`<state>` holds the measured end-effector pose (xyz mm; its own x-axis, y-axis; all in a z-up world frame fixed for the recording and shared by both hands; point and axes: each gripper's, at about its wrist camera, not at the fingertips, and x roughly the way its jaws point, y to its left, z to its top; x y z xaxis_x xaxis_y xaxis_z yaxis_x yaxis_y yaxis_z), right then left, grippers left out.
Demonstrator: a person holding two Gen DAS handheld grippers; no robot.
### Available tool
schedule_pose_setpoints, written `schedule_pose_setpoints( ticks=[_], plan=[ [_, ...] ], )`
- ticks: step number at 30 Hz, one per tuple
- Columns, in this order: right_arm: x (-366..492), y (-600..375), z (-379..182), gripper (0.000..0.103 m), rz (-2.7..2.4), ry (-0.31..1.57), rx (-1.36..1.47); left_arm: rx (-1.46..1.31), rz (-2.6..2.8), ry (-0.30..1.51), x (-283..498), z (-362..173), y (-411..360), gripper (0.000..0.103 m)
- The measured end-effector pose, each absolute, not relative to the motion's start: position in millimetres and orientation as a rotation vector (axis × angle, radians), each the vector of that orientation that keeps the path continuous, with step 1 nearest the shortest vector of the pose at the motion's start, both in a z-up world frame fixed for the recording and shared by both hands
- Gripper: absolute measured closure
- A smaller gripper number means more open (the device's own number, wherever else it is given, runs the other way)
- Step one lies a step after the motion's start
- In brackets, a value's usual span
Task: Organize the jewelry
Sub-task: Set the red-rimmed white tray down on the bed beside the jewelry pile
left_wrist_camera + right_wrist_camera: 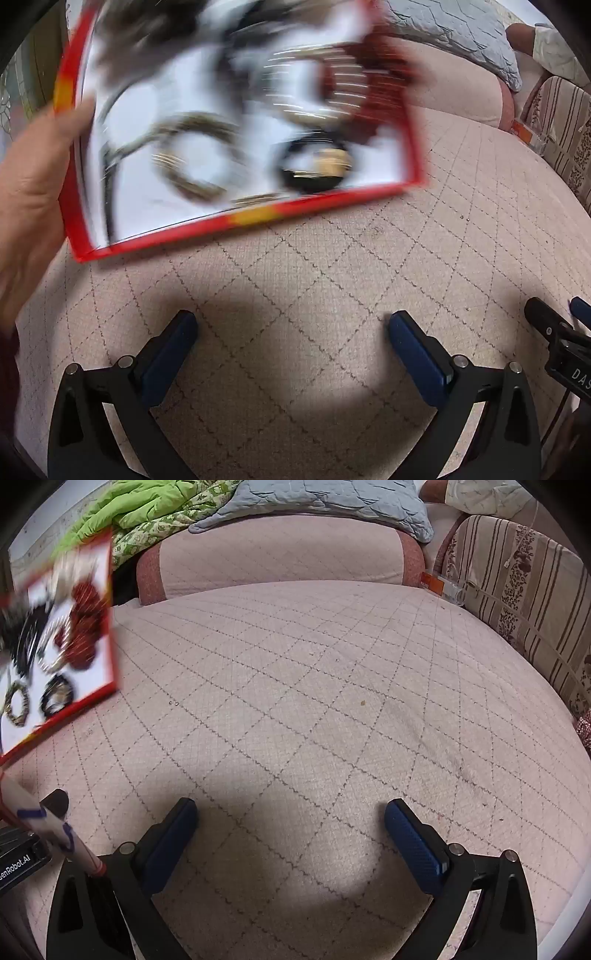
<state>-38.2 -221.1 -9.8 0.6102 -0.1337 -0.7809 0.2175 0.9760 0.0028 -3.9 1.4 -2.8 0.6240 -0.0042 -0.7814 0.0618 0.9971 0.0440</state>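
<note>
A bare hand grips the left edge of a shallow red-rimmed cardboard tray with a white floor, tilted above a pale pink quilted bed cover stitched in a diamond grid; the tray is smeared by motion blur. Loose on its floor lies the jewelry: a cluster of dark red beaded pieces toward the far side, a black round ring-shaped piece with a gold centre near the front rim, a speckled gold bangle beside it, and dark cords to the left. Blur hides finer detail. The left gripper and the right gripper both hover low over bare cover with blue-padded fingers spread wide and nothing between them. In the right wrist view the tray sits at the far left, well away from the right gripper; it lies just ahead of the left one. A grey quilted pillow, a lime green blanket and a striped cushion line the bed's far edge.

The task appears barely begun. The tray should probably settle flat on the cover before either gripper approaches, since a tilt could slide the pieces together. Picking the black round piece near the front rim first looks easiest; the red cluster likely tangles and needs a slow, single-strand pinch.
</note>
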Motion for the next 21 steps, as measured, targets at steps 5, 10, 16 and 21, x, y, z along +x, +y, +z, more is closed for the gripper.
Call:
schedule_pose_setpoints(
  ticks=[5,10,16,21],
  plan=[
    [-36.7,-217.8,-8.5,0.0,-0.201,0.898,0.105,0.068,-0.037,0.904,-0.1,-1.8,2.2,0.0],
    [-37.1,-215.8,-3.1,0.0,-0.207,0.904,0.111,0.07,-0.035,0.904,0.0,-6.4,-1.5,0.0],
    [-32.7,-219.5,-5.5,0.0,-0.196,0.905,0.125,0.071,-0.035,0.902,-1.6,-5.8,-3.5,0.0],
    [-39.3,-219.9,-4.6,0.0,-0.187,0.911,0.121,0.069,-0.036,0.906,5.0,-8.3,-4.1,0.0]
  ],
)
